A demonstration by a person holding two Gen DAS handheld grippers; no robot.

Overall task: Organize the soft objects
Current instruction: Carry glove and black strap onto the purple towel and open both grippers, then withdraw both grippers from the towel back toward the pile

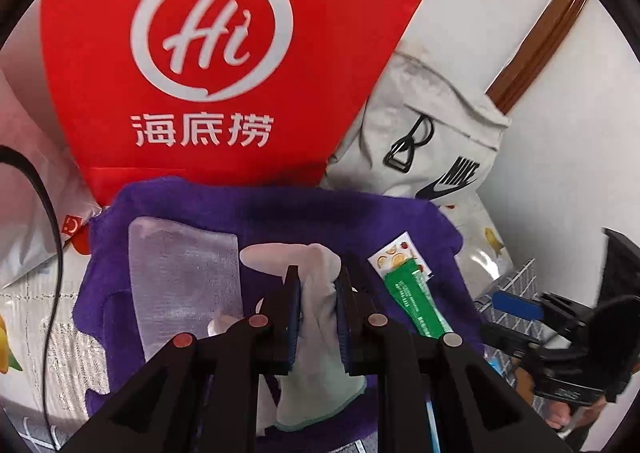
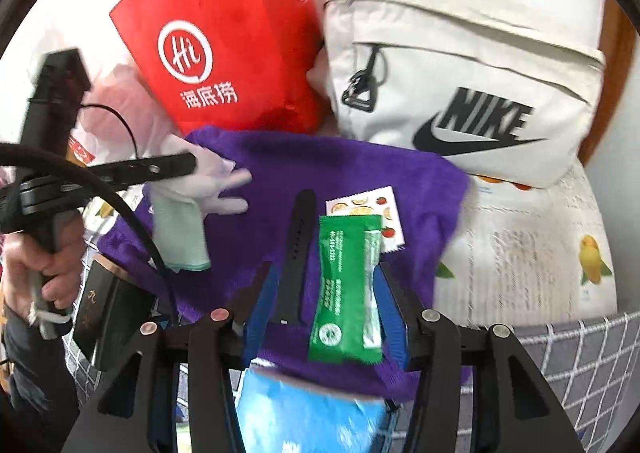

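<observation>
A: We see our left gripper (image 1: 316,289) tilted steeply down over the purple fleece towel (image 1: 280,209), its jaws clenched on a pale grey-white fabric glove (image 1: 320,333). From the right wrist view, the hand (image 2: 48,265) grips the handle at nine o'clock, and the glove's fingers splay toward three o'clock.

B: And our right gripper (image 2: 326,293) also points steeply down, jaws released and standing apart. The green foil sachet (image 2: 348,289) lies between them on the towel, close to the right pad; we cannot tell whether they touch. The black rubber watch strap (image 2: 296,253) lies just inside the left pad.

A: Behind the sachet, at twelve o'clock, a small fruit-print packet (image 2: 380,209) is partly covered by it. A translucent white mesh sleeve (image 1: 184,285) lies on the towel at ten o'clock from our left claw.

B: Beyond the towel stand a red paper bag with a white logo (image 2: 236,33) and a cream canvas Nike bag (image 2: 460,73). A blue blurred thing (image 2: 308,413) under our right gripper is too smeared to name.
</observation>
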